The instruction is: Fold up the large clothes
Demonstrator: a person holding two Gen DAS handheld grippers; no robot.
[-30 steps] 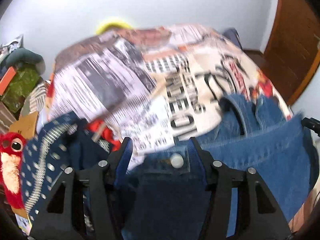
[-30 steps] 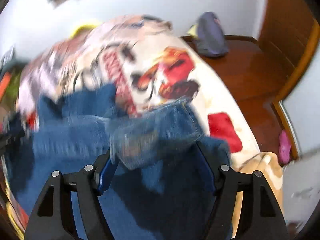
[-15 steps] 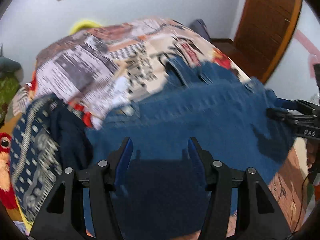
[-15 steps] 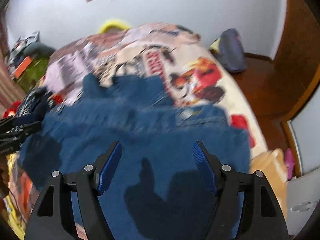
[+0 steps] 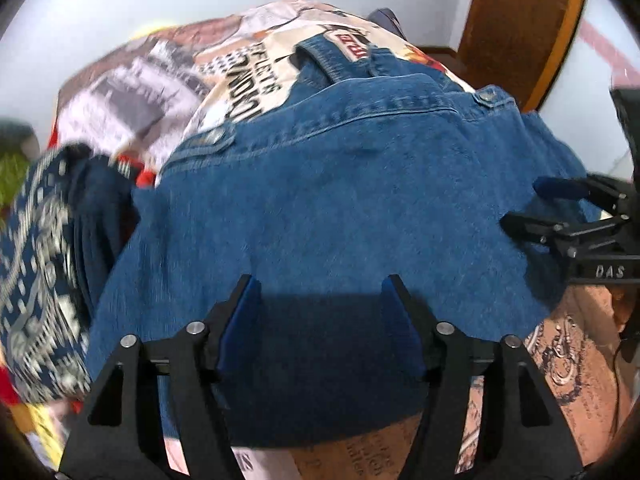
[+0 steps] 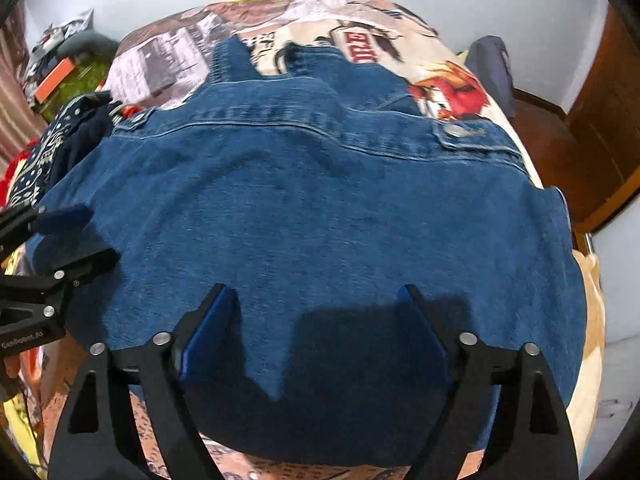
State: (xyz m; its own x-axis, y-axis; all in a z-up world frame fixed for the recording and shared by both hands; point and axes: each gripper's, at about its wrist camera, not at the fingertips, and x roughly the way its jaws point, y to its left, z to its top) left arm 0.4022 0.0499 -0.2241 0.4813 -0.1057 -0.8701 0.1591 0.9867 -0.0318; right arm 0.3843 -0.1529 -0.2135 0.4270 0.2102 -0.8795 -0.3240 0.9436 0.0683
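Observation:
A blue denim jacket lies spread back-up on the printed bedspread; it also fills the right wrist view. My left gripper is open above the jacket's near left part, holding nothing. My right gripper is open above its near right part, also empty. In the left wrist view the right gripper shows at the jacket's right edge. In the right wrist view the left gripper shows at its left edge.
A dark blue patterned garment lies heaped to the jacket's left, also seen in the right wrist view. A wooden door and white wall stand beyond the bed. A grey-blue bag sits on the floor at the far right.
Both grippers held the jacket's edge a second ago, let it go and pulled back toward the near side. The jacket now lies flat and spread out.

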